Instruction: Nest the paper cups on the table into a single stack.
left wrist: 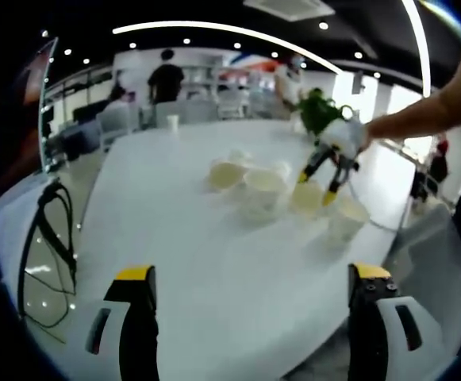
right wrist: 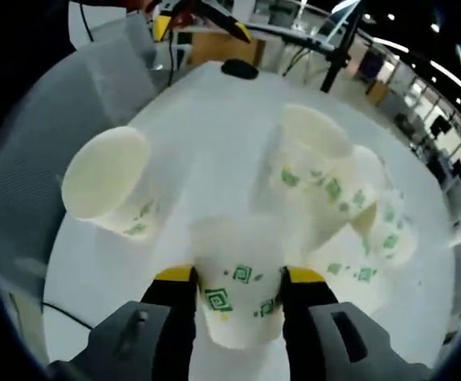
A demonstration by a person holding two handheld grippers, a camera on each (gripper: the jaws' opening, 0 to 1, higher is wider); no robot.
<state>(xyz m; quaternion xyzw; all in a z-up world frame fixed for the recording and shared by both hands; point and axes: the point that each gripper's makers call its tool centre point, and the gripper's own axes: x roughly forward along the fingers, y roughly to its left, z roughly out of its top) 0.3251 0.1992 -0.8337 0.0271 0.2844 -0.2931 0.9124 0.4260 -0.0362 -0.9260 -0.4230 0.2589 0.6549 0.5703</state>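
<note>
I have one paper cup pinched between the fingers of my right gripper, closed against its printed sides; in the left gripper view that same cup sits under the gripper at the far side of the table. I cannot tell whether it is lifted or resting on the surface. So I judge the step in hand is carrying this first cup toward another.

Around it, an upright cup stands apart on one side with its mouth open toward me, and a cluster of cups lies close together on the other side, some tipped over and touching.

My left gripper is held back near the table's near edge, its fingers spread wide with nothing between them.

Next I would line my held cup over the upright cup's mouth, base first, and lower it squarely. Crushing the thin wall is the risk.
</note>
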